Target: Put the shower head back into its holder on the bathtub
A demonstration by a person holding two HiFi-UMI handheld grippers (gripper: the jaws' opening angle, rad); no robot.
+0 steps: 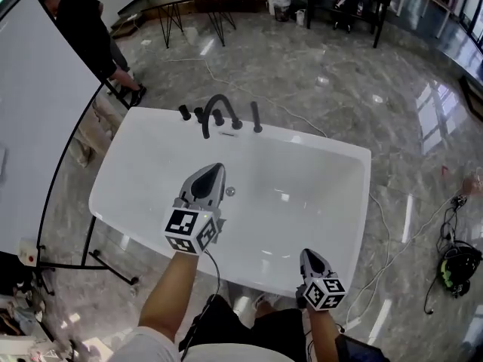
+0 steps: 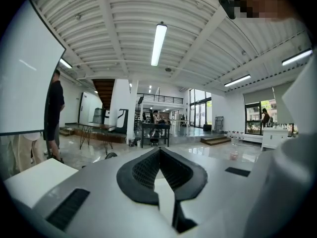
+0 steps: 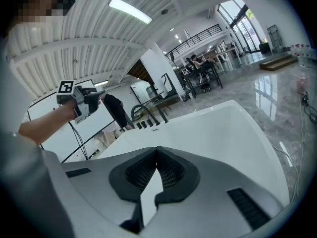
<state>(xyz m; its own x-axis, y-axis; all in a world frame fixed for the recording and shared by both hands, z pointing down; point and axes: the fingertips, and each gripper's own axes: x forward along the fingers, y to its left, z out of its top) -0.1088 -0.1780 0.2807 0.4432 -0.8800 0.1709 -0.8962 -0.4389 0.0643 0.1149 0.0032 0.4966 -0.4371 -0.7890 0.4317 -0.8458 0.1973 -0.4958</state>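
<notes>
Left gripper (image 1: 217, 169) and right gripper (image 1: 307, 255): jaws closed, empty, held above the bathtub (image 1: 361, 164). Shower head (image 1: 256, 117) stands upright on the far rim, right of the tap (image 1: 219, 105). I judge it seated; next I only check it.

head view staring steeply down into the bathtub (image 1: 343, 161), left gripper view roughly level across the hall, right gripper view low over that same bathtub, facing its faucet (image 3: 144, 123)
</notes>
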